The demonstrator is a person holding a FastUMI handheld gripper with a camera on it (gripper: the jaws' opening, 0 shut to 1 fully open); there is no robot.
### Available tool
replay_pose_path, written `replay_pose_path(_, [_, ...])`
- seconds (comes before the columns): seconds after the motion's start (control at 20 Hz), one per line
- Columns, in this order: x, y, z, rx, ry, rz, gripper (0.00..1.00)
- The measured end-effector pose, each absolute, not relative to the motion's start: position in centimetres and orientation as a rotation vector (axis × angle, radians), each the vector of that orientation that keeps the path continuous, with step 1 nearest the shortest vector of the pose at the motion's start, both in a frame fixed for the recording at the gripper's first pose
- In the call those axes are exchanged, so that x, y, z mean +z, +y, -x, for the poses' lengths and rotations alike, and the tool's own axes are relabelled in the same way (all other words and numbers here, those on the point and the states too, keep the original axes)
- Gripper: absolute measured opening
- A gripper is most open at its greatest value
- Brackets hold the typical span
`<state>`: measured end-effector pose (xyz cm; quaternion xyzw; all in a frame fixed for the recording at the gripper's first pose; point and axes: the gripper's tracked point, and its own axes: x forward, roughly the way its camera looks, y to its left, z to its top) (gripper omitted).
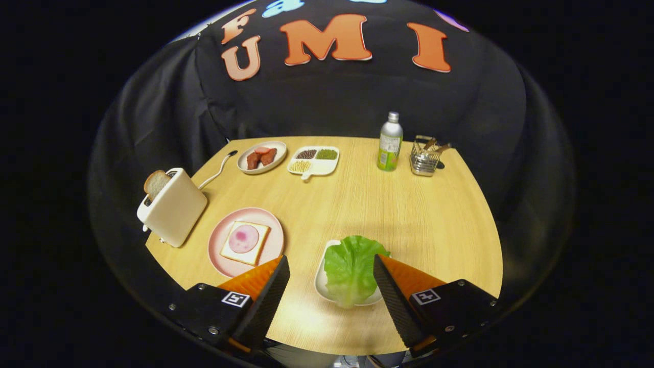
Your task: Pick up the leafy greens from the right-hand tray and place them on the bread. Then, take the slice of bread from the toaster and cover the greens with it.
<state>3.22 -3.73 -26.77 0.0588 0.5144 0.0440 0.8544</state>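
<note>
My tool [331, 271] sits low in the frame with its two fingers spread wide apart and nothing held between them. The leafy greens [352, 266] lie on a small white tray [321, 278] in the lower middle of the frame, in the gap between my fingers and closer to the right one, whose tip just overlaps the leaf's edge in the picture; I cannot tell whether it touches.

Left of that, just beyond my left finger, a pink plate [219, 240] carries a slice of bread [245, 242] topped with a round of ham [243, 238]. Further left stands a cream toaster [176, 209] with a second slice of bread [155, 183] sticking up out of its slot, and its cord [218, 171] trails toward the back of the worktop [388, 214].

In the upper middle of the frame there is an oval dish [244, 162] of sliced meat [261, 156] and, beside it, a divided dish [327, 166] of beans and grains. In the upper right, a green bottle [390, 143] stands upright next to a wire basket [425, 157].
</note>
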Motion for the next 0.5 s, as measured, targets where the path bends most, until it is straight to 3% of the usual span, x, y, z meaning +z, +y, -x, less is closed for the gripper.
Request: replay_pose_path(0.5, [-35.6,-4.5,-2.5,0.081,1.32,-0.113,0.99])
